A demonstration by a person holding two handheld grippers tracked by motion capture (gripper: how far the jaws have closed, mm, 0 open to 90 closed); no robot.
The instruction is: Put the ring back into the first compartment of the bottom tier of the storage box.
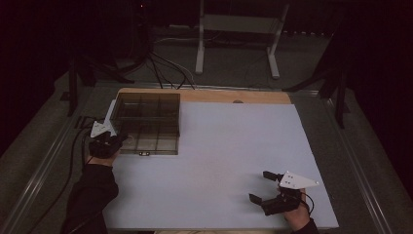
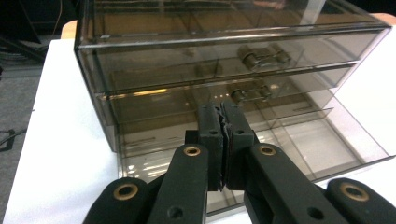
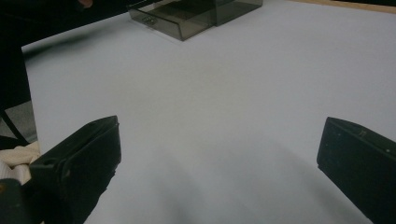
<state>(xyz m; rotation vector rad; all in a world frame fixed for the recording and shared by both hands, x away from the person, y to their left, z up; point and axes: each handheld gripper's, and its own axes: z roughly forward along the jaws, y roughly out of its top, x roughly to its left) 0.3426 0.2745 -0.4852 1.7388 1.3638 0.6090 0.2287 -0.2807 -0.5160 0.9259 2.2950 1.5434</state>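
Two grippers seen | L gripper (image 2: 223, 140): jaws pressed together at lower drawer (image 2: 299, 144) of smoked clear drawer box (image 1: 146, 122), drawer pulled out; whether anything is pinched can't be told | R gripper (image 1: 260, 187): jaws spread wide, held over white tabletop (image 1: 229, 146) near front-right, well apart from box.

Readable text: none in any view.
Drawer box (image 2: 224, 70): no label or brand legible.
Worktop (image 1: 229, 146): plain, no markings.
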